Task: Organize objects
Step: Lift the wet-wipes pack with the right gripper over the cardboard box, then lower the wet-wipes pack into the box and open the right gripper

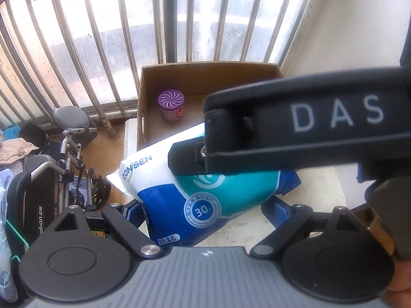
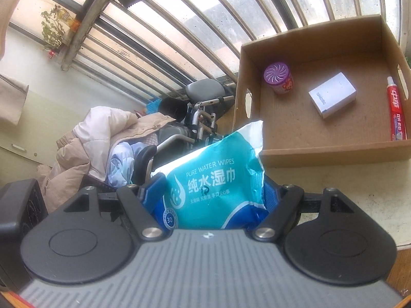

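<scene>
A blue, teal and white pack of wet wipes (image 1: pixel 179 190) is held between both grippers above the table, in front of an open cardboard box (image 2: pixel 334 151). My left gripper (image 1: pixel 203 205) is shut on its lower end. My right gripper (image 2: pixel 214 192) is shut on the same pack (image 2: pixel 218 179); its black body (image 1: pixel 295 133) crosses the left wrist view over the pack. In the box stand a purple-lidded air freshener jar (image 2: pixel 278 77), a small white carton (image 2: pixel 332 95) and a red toothpaste tube (image 2: pixel 397 113). The jar also shows in the left wrist view (image 1: pixel 170 105).
The box sits on a pale tabletop (image 2: pixel 334 187) by a barred window (image 1: pixel 128 25). To the left, beyond the table edge, stand a folded wheelchair (image 1: pixel 69 159) and a pile of coats and clothes (image 2: pixel 102 138).
</scene>
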Motion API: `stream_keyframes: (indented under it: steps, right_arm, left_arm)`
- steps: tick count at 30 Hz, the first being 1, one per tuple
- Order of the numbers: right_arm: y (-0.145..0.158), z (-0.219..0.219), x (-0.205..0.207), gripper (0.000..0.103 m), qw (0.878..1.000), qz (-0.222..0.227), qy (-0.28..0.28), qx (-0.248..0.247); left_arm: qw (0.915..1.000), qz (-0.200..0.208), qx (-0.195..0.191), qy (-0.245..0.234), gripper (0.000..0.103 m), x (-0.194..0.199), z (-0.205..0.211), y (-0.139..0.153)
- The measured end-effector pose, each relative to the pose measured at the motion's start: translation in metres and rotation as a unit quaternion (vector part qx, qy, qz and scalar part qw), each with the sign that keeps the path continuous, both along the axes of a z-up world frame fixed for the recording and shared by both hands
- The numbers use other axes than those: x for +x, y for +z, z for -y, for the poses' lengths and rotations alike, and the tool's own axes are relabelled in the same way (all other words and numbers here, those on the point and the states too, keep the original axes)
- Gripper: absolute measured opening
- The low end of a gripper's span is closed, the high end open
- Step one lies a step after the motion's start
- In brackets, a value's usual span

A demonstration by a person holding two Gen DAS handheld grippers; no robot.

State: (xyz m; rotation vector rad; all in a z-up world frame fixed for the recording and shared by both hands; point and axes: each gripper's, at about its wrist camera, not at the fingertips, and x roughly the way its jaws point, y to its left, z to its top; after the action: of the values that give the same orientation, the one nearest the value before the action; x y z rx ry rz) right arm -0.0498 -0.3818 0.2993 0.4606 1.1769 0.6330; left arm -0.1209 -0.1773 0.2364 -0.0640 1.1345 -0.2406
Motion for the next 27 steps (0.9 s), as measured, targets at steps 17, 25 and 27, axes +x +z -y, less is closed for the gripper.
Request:
stream_keyframes:
  steps: [17, 25, 27]
  right_arm:
    - [-0.124, 0.044, 0.134, 0.076, 0.993, -0.112, -0.035, 0.029]
    - [-0.188, 0.073, 0.166, 0.076, 0.982, -0.167, -0.076, 0.039]
    - [-0.201, 0.077, 0.172, 0.077, 0.980, -0.180, -0.080, 0.037]
  left_arm:
    - [0.9902, -0.120, 0.049, -0.052, 0.093, 0.197, 0.136, -0.080]
    - [0.9773, -0.176, 0.072, -0.094, 0.093, 0.250, 0.177, -0.138]
    - [0.9735, -0.193, 0.072, -0.099, 0.093, 0.245, 0.176, -0.144]
